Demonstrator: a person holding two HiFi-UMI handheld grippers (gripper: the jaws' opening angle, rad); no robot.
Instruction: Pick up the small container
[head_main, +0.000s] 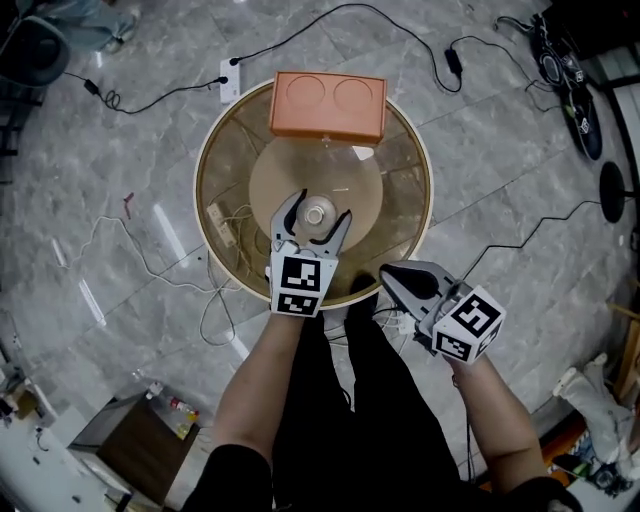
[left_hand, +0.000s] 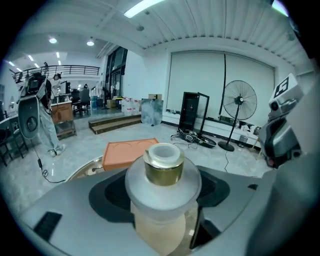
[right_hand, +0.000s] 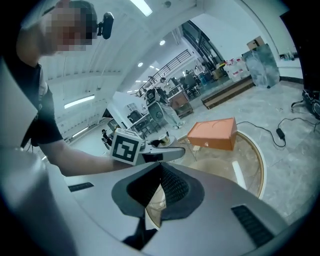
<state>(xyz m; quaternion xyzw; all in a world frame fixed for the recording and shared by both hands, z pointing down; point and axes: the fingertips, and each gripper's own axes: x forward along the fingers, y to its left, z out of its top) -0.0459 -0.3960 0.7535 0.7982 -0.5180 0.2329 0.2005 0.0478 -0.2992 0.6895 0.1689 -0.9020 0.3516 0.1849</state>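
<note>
The small container (head_main: 316, 213), a frosted jar with a gold collar and a white cap (left_hand: 162, 170), stands upright near the middle of the round glass table (head_main: 205, 170). My left gripper (head_main: 318, 208) is open, one jaw on each side of the jar, which fills most of the gap. I cannot see the pads pressing on it. My right gripper (head_main: 388, 274) hangs shut and empty over the table's near edge, right of the left one. In the right gripper view its jaws (right_hand: 159, 167) meet in a line, and the left gripper's marker cube (right_hand: 125, 146) shows beyond them.
An orange box (head_main: 328, 104) with two round dents lies at the table's far edge. A power strip (head_main: 220, 225) and cables show under the glass. Cords and a white socket (head_main: 229, 78) lie on the marble floor. A standing fan (left_hand: 239, 100) is far off.
</note>
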